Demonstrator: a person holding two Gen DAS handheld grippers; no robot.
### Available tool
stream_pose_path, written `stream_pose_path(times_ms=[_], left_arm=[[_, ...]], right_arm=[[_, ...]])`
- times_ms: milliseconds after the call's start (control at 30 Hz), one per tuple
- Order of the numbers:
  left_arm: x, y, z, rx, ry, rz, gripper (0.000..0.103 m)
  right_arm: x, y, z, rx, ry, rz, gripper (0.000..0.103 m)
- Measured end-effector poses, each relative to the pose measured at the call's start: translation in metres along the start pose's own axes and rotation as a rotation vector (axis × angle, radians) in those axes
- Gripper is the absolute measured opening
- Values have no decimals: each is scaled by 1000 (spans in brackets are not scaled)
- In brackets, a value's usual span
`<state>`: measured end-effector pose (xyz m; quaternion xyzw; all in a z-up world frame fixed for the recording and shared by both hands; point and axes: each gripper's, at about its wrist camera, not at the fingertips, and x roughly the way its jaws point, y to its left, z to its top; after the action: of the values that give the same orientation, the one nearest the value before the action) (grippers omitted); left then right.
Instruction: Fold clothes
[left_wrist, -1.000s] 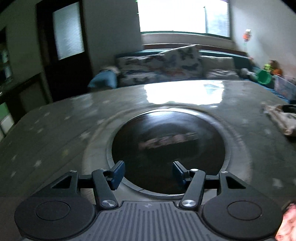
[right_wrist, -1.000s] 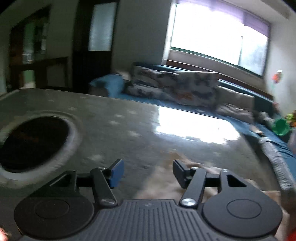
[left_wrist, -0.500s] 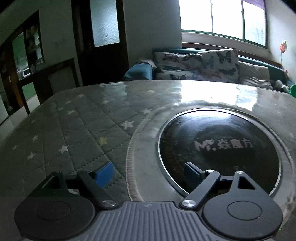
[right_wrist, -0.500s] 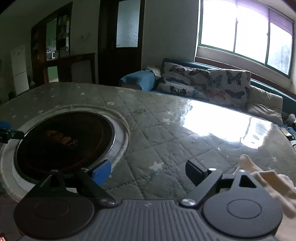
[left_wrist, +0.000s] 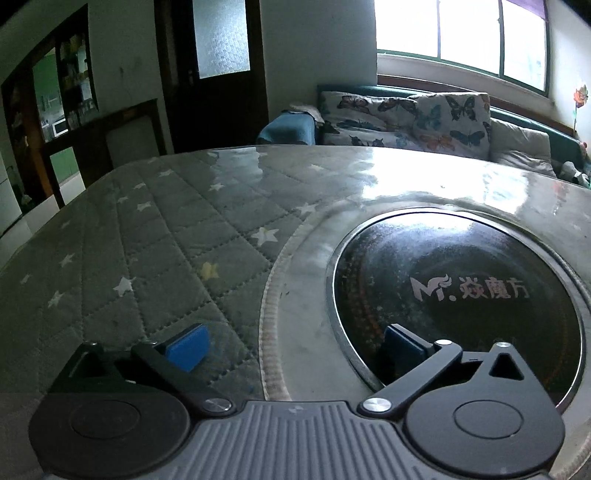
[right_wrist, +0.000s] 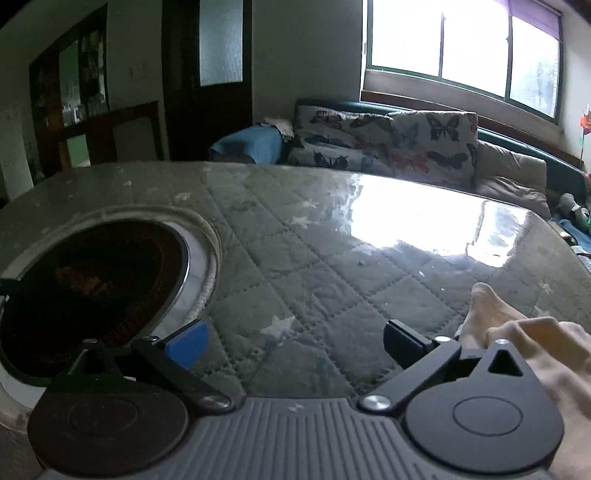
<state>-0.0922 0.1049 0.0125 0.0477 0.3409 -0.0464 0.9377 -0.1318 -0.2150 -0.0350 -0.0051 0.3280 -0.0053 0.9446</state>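
Observation:
A cream garment (right_wrist: 517, 339) lies crumpled on the table at the lower right of the right wrist view, partly hidden behind the gripper's body. My right gripper (right_wrist: 293, 341) hovers just left of it with its jaws opening wide; only the quilted table cover lies between them, and the right finger (right_wrist: 402, 341) is close to the cloth's edge. My left gripper (left_wrist: 293, 343) is low over the table with its jaws opening too, nothing between them. Its right finger (left_wrist: 400, 341) is over the black round plate (left_wrist: 454, 295). No garment shows in the left wrist view.
The table (left_wrist: 166, 240) has a grey quilted cover with stars under a glossy top, and the black plate (right_wrist: 92, 288) is sunk in its middle. Behind it stand a sofa with butterfly cushions (left_wrist: 424, 118), a dark door (left_wrist: 214, 74) and a bright window (right_wrist: 461, 48).
Both grippers' jaws have spread much wider. Both views have dropped closer to the table. The black plate has slid right in the left view, and the cream garment has come into the right view.

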Motion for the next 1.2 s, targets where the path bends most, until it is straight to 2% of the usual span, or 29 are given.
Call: stream_pose_path(times_ms=[333, 1200], left_arm=[[1, -2, 0, -1, -2, 1, 103], [2, -2, 0, -4, -3, -2, 103]], right_arm=[[10, -1, -1, 10, 34, 1, 103], [13, -2, 1, 14, 39, 2, 103]])
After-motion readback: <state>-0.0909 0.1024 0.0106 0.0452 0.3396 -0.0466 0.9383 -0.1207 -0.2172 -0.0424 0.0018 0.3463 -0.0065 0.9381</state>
